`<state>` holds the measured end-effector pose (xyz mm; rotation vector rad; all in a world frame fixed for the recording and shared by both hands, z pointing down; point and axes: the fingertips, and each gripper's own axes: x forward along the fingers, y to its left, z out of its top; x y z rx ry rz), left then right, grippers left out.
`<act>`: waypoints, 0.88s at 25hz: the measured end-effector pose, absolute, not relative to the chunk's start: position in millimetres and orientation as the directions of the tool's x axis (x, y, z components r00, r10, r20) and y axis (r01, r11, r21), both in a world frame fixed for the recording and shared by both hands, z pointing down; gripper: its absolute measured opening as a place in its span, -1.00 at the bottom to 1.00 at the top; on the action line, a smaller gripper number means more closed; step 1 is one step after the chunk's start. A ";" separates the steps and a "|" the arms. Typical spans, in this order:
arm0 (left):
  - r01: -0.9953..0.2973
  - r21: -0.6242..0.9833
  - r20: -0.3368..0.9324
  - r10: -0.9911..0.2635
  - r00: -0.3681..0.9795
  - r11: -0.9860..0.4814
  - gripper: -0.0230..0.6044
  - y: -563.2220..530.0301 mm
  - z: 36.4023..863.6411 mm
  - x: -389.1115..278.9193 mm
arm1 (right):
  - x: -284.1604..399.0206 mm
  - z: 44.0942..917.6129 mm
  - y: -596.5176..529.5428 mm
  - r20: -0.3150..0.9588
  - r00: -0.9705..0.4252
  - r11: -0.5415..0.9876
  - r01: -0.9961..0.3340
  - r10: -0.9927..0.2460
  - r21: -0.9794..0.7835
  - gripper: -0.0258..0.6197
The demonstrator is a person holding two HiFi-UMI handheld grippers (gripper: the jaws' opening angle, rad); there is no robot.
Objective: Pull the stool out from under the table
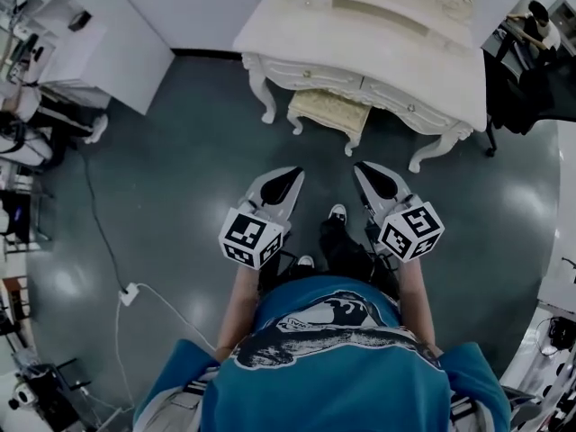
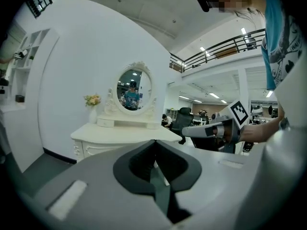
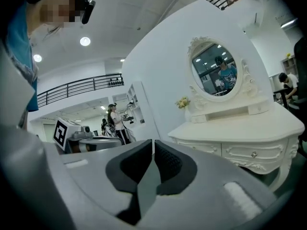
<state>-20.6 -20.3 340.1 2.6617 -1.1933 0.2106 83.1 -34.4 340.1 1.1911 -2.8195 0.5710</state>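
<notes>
stool (image 1: 329, 113) half under table (image 1: 378, 39), open floor (image 1: 180, 178) in front, left gripper (image 1: 290, 177), right gripper (image 1: 364, 170) clenched empty

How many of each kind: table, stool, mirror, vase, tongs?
dressing table: 1
stool: 1
oval mirror: 1
flower vase: 1
left tongs, right tongs: 2
Total: 6

One stool (image 1: 328, 111), one table (image 1: 432, 57), two tongs (image 1: 288, 178) (image 1: 366, 170)

Showing a glossy dark floor (image 1: 180, 169), a smooth cream-painted table (image 1: 387, 52), textured cloth on the stool (image 1: 329, 111), matt grey plastic on left gripper (image 1: 292, 175) and right gripper (image 1: 364, 168).
</notes>
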 end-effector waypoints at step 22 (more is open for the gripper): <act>-0.795 0.112 0.442 -0.687 0.577 -0.596 -0.88 -167.3 386.4 26.0 | 159.9 420.3 -175.3 0.255 -0.716 0.571 -0.682 -0.650 -0.457 -0.85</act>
